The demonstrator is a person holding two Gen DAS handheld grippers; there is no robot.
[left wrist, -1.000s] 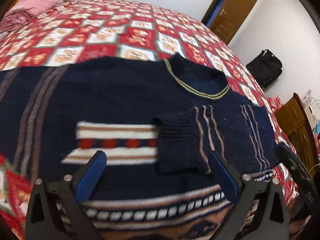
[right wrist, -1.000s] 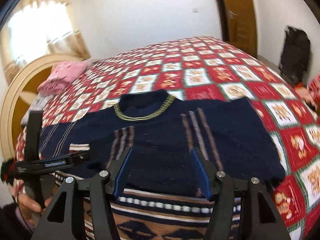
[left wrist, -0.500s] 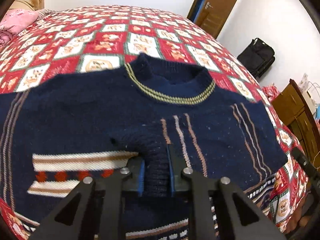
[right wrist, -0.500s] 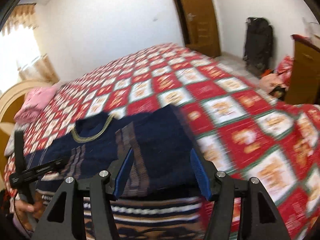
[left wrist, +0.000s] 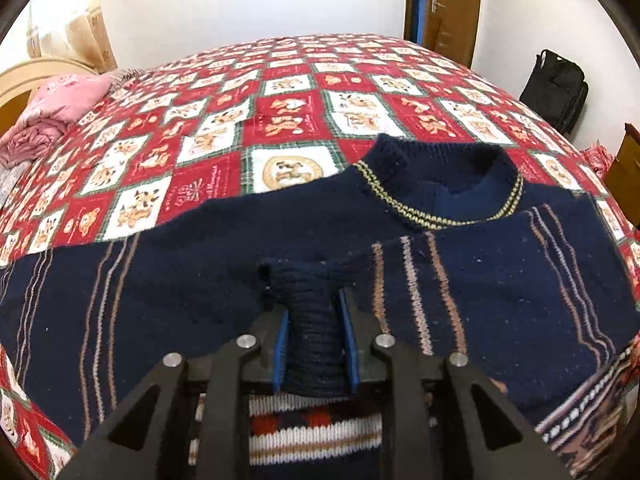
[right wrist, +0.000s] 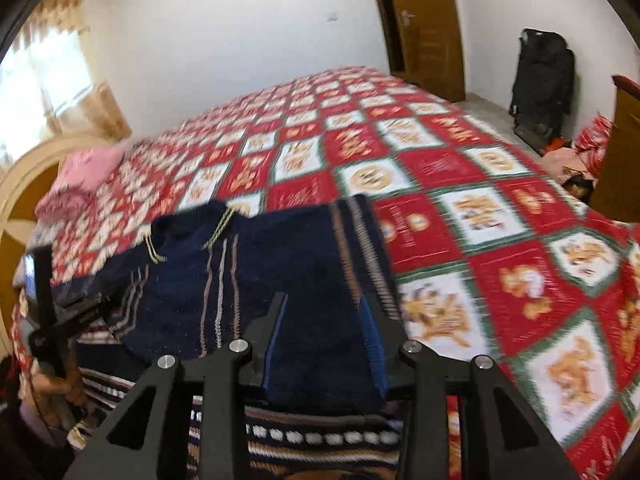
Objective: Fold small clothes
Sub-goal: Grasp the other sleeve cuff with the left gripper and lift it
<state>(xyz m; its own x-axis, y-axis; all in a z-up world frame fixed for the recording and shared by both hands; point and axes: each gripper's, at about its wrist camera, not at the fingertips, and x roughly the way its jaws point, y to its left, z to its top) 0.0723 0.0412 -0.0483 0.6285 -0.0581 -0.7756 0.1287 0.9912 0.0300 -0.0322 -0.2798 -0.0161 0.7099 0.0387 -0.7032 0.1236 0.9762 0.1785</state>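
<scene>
Navy ribbed-knit striped sweater [left wrist: 500,280], spread on red checked quilted bed [left wrist: 280,120]. Cuff [left wrist: 312,320] pinched by left tool [left wrist: 314,344], lately reopening slightly; right tool [right wrist: 324,344], closing, sleeve between, grip uncertain.

On my left gripper [left wrist: 314,332] I see matte black angular arms with triangular cut-outs, four round silver screws, and blue pads [left wrist: 280,350] inside the fingers. My right gripper [right wrist: 326,344] has the same black frame, silver screws and blue pads [right wrist: 374,344], slightly blurred.

Red patchwork bedspread [left wrist: 288,120], pink bedding [left wrist: 60,108], black bag [right wrist: 542,80], perhaps luggage, brown door [left wrist: 452,4].
</scene>
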